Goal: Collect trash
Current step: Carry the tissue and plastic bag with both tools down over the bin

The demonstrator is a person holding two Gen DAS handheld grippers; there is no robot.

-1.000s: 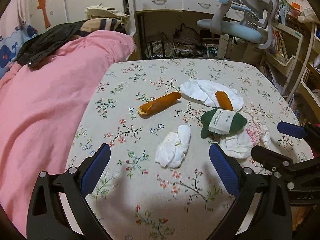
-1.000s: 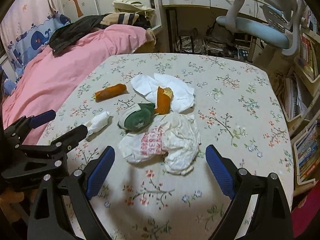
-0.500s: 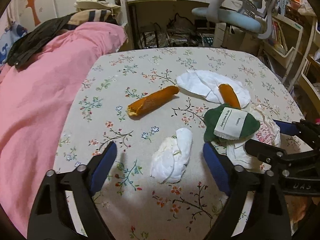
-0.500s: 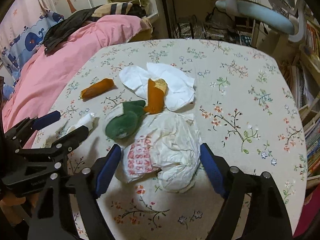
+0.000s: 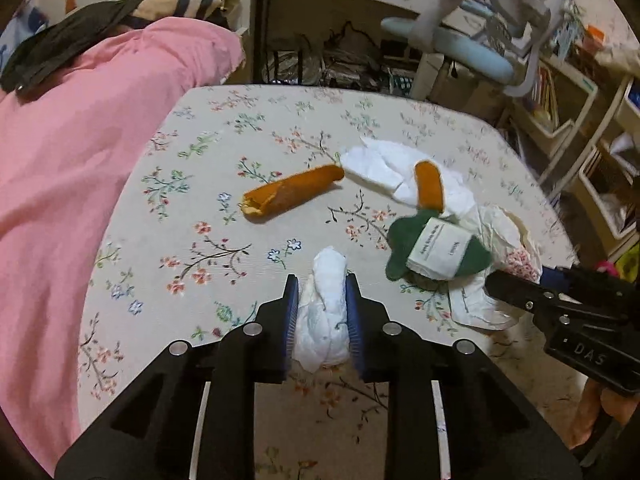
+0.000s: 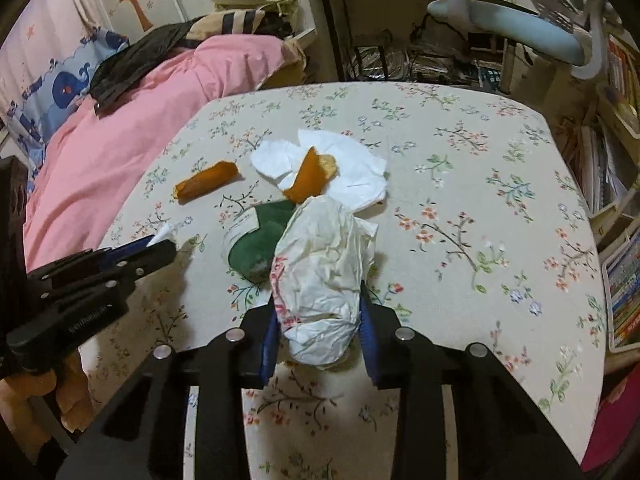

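At the bottom centre of the left wrist view, the left gripper is closing on a crumpled white tissue, its blue pads pressed against both sides of the wad, which still rests on the floral tablecloth. At the bottom centre of the right wrist view, the right gripper is likewise closing, on a crumpled white paper bag with red print, and the jaws squeeze its lower end. The likely trouble lies with the bag: its upper part drapes over the green wrapper and touches the orange peel on the white napkin at the frame's centre, so lifting may drag or scatter those pieces. Both wads are soft and compress, so a pinch on loose outer folds could let either one slip or unfurl as it rises. A second orange peel lies apart at the middle of the left view, not yet collected.
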